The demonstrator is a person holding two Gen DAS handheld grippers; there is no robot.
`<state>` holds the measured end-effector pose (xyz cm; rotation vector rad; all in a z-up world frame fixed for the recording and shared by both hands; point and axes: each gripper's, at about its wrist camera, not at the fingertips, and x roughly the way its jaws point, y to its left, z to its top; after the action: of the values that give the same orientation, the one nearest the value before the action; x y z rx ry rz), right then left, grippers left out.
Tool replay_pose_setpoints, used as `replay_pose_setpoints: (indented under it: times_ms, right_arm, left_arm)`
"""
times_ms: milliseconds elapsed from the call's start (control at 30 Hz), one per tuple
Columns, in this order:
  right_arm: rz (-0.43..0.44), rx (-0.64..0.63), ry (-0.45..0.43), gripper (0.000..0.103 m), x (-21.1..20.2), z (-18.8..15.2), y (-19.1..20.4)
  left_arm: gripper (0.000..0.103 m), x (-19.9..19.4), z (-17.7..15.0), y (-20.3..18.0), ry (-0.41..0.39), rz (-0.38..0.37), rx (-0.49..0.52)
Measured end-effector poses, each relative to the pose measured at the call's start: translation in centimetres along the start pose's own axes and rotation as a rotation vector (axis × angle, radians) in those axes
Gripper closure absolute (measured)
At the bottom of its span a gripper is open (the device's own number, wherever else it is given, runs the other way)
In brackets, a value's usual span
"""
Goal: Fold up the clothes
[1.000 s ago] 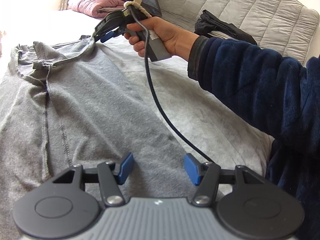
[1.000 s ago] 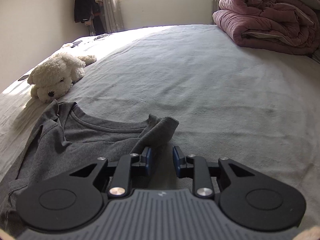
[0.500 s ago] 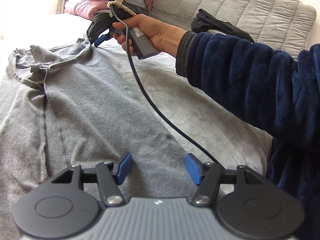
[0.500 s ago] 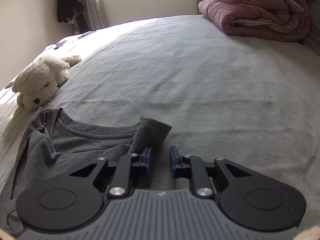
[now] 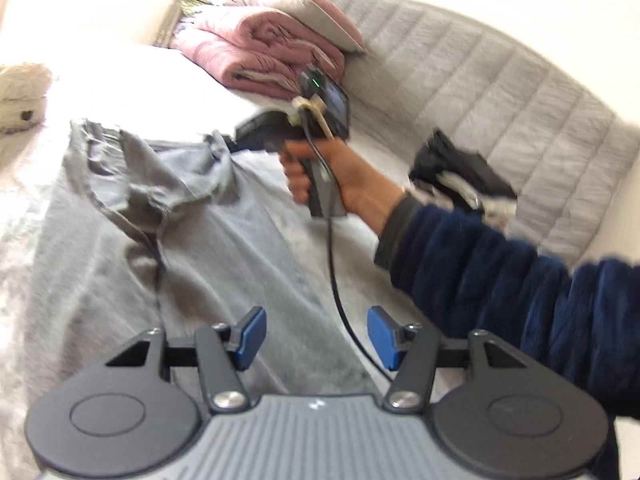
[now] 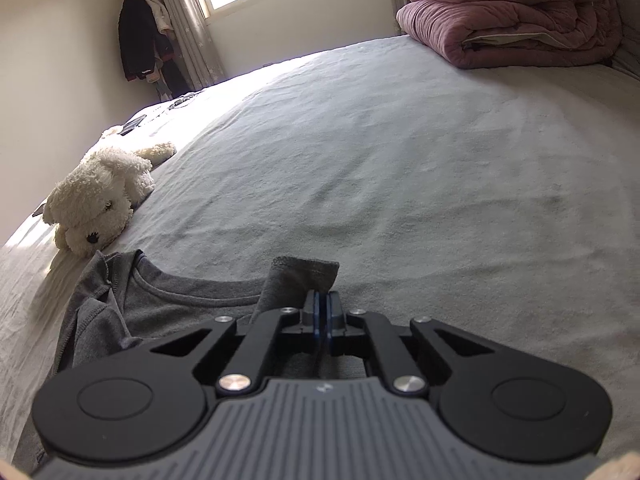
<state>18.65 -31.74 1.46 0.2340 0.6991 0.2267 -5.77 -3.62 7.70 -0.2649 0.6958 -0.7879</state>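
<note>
A grey T-shirt [image 5: 168,248] lies spread on the bed, collar at the far end. In the right wrist view the shirt [image 6: 192,312] shows its neckline, and my right gripper [image 6: 323,304] is shut on its sleeve end [image 6: 300,280], which stands up a little off the bed. In the left wrist view the right gripper [image 5: 234,142] pinches that same sleeve at the far shoulder and lifts the cloth. My left gripper [image 5: 314,336] is open and empty, low over the shirt's near right edge.
A folded pink quilt [image 5: 264,52] [image 6: 512,20] lies at the head of the bed by the grey padded headboard [image 5: 500,88]. A white plush dog [image 6: 96,200] lies left of the collar. Dark clothes [image 5: 460,172] lie by the headboard. The right gripper's cable [image 5: 336,280] hangs across the shirt.
My right gripper has closed on the sleeve end and raised it, bunching the shoulder. The left gripper view has shifted and tilted; its jaws stay open.
</note>
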Motion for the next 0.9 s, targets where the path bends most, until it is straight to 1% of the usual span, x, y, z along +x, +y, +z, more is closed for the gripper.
replay_pose_setpoints:
  times_ms: [33,133,200,333,400,500,567,600,633,667,700,733,767,833,900]
  right_arm:
    - [0.011,0.003,-0.002,0.099,-0.1,0.1,-0.3]
    - [0.035,-0.005,0.000,0.099,0.3,-0.1,-0.7]
    - [0.067,0.010,-0.008,0.099,0.5,-0.4,-1.1]
    - [0.127,0.057,-0.022,0.099,0.8,-0.9,-2.5]
    - [0.152,0.072,-0.017,0.098,1.0,-0.6,-2.9]
    - [0.190,0.099,-0.020,0.096,1.2,-0.7,-3.4]
    - [0.217,0.120,-0.016,0.094,1.1,-0.6,-3.8]
    - [0.229,0.127,-0.014,0.090,1.0,-0.5,-3.9]
    - [0.232,0.124,-0.013,0.088,0.9,-0.5,-3.8]
    - [0.222,0.116,-0.013,0.088,0.9,-0.5,-3.5]
    - [0.213,0.107,-0.012,0.088,0.9,-0.5,-3.3]
    - [0.198,0.093,-0.015,0.088,0.9,-0.5,-2.9]
    - [0.184,0.078,-0.018,0.091,0.9,-0.5,-2.5]
    - [0.148,0.038,-0.029,0.097,0.9,-0.6,-1.7]
    - [0.119,0.004,-0.044,0.098,0.6,-0.8,-1.3]
  left_arm:
    - [0.046,-0.4,1.5,1.0,-0.038,0.043,-0.024]
    - [0.046,0.2,6.0,3.1,-0.091,0.211,-0.033]
    - [0.042,1.8,8.6,5.1,-0.101,0.261,-0.041]
    - [0.044,7.5,12.3,9.9,-0.080,0.328,-0.138]
    - [0.044,9.9,13.1,11.4,-0.064,0.337,-0.161]
    - [0.043,13.0,13.5,12.1,-0.033,0.329,-0.163]
    - [0.042,14.7,13.4,12.5,0.001,0.347,-0.146]
    - [0.044,14.9,13.2,12.6,-0.005,0.349,-0.139]
    - [0.047,14.8,13.1,12.7,-0.018,0.349,-0.132]
    - [0.059,14.8,12.9,12.7,-0.031,0.349,-0.125]
    - [0.067,14.7,12.8,12.8,-0.044,0.349,-0.119]
    - [0.078,14.7,12.7,12.8,-0.057,0.349,-0.112]
    - [0.086,14.7,12.5,12.9,-0.070,0.349,-0.105]
    - [0.095,14.6,12.2,13.0,-0.097,0.349,-0.092]
    - [0.096,14.5,11.9,13.2,-0.123,0.349,-0.078]
